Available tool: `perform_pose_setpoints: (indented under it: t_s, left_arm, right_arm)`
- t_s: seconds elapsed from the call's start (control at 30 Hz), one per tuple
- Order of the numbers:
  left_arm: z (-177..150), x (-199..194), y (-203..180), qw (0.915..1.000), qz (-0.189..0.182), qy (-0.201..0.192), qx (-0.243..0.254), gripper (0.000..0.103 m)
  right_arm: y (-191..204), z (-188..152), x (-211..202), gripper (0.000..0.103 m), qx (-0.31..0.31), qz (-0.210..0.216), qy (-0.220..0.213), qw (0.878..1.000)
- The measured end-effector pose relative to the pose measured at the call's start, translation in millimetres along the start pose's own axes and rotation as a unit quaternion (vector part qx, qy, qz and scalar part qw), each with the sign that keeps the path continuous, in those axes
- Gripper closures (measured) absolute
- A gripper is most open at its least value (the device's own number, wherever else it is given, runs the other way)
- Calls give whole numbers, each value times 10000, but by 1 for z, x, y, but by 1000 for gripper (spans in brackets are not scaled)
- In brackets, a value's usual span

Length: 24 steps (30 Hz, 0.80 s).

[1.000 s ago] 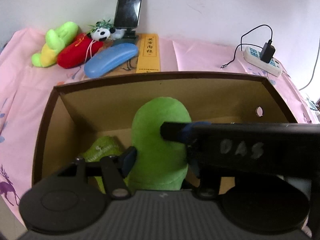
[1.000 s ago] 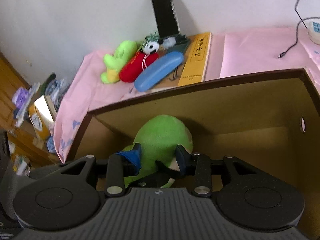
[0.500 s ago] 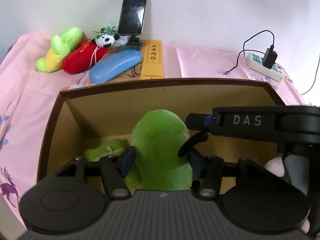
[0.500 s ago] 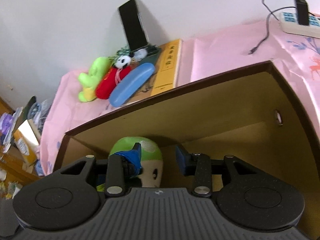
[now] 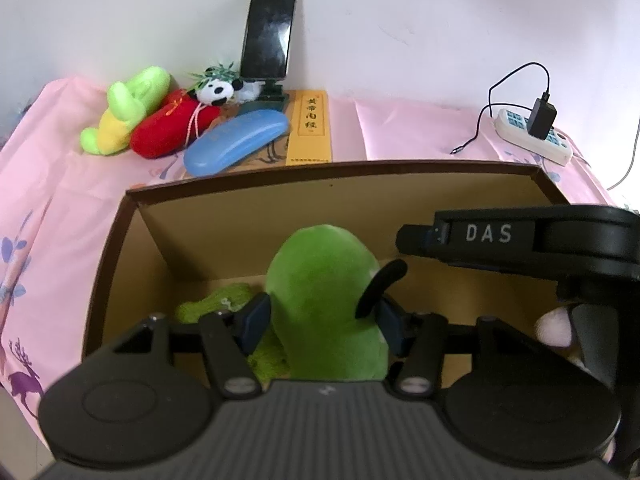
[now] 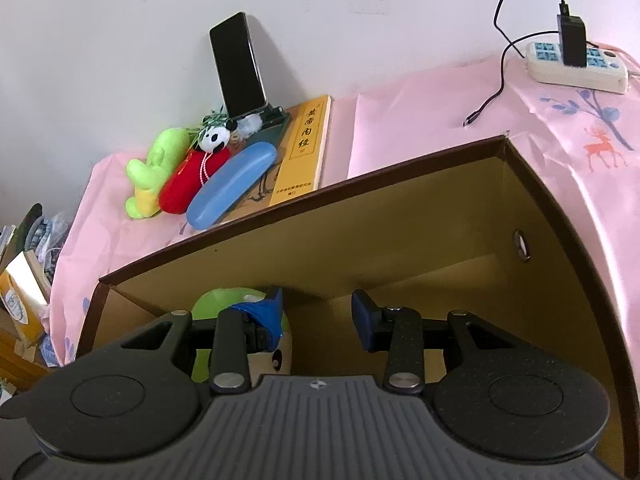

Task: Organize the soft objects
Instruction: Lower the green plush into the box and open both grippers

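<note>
Left wrist view. Item one: my left gripper [image 5: 322,318], clenched on the green plush [image 5: 326,304], blue pads pressed into both its flanks. The plush stands upright inside the cardboard box [image 5: 328,172], just right of a flatter green soft toy [image 5: 218,306] on the box floor. Item two: the right gripper [image 5: 520,240] crosses the right of this view above the box, clear of the plush. Item three, far left on the pink cloth [image 5: 420,128]: a green-and-yellow plush [image 5: 124,110], a red plush [image 5: 172,130], a small panda [image 5: 216,90], a blue case [image 5: 236,142], with a yellow book [image 5: 310,128] and a phone on a stand [image 5: 268,32] beside them.

Right wrist view. Item four: my right gripper [image 6: 318,320], released; nothing between its pads, only the bare box interior [image 6: 400,248] beyond them. The green plush [image 6: 240,300] shows behind the left finger [image 6: 264,316], not gripped by it.

Step in hand, as I judge it: seating the green plush in the box. Next, I reckon: ease the left pads apart, lift clear, then reach far left for the waiting soft toys.
</note>
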<state>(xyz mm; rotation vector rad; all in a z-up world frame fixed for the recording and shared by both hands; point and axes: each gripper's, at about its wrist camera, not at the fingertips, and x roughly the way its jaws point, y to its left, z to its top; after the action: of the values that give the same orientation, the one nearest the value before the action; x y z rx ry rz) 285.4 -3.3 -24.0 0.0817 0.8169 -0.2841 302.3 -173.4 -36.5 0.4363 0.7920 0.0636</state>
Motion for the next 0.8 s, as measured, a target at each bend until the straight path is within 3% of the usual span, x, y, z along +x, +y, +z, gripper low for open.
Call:
perform_pose_setpoints:
  t_s: [0.3, 0.47, 0.57, 0.8]
  left_arm:
    - [0, 0, -2, 9998, 156, -39, 76, 43]
    - [-1, -1, -5, 9996, 218, -61, 176, 41]
    - [0, 0, -6, 9993, 233, -91, 266, 39]
    - [3, 1, -4, 9993, 263, -82, 267, 38]
  right_arm:
    - [3, -1, 0, 81, -71, -275, -55, 9996]
    - [-2, 0, 6, 81, 92, -387, 169, 9991]
    - [-3, -1, 9, 81, 214, -665, 415, 9967]
    - [15, -3, 0, 81, -180, -642, 419, 9969]
